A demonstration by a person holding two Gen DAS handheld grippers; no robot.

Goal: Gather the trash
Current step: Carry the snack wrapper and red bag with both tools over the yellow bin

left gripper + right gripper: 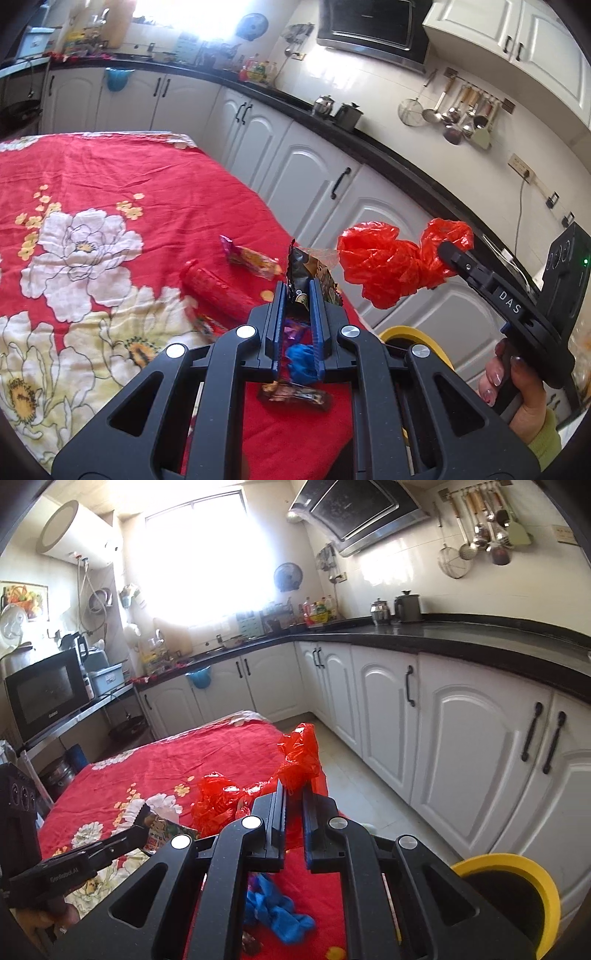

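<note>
We see the left gripper [298, 291] at centre frame, fingers narrow and clamped on a dark wrapper [308, 275] lifted above the red cloth [129, 177]. The right gripper [293, 801] pinches a red bag [299, 755], held off the table's right edge. Lower centre on the cloth lies a blue scrap [277, 912]; a red tube [212, 291] and a pink wrapper [251, 258] sit mid-frame. A yellow-rimmed bin [517, 897], probably, stands lower right.
</note>
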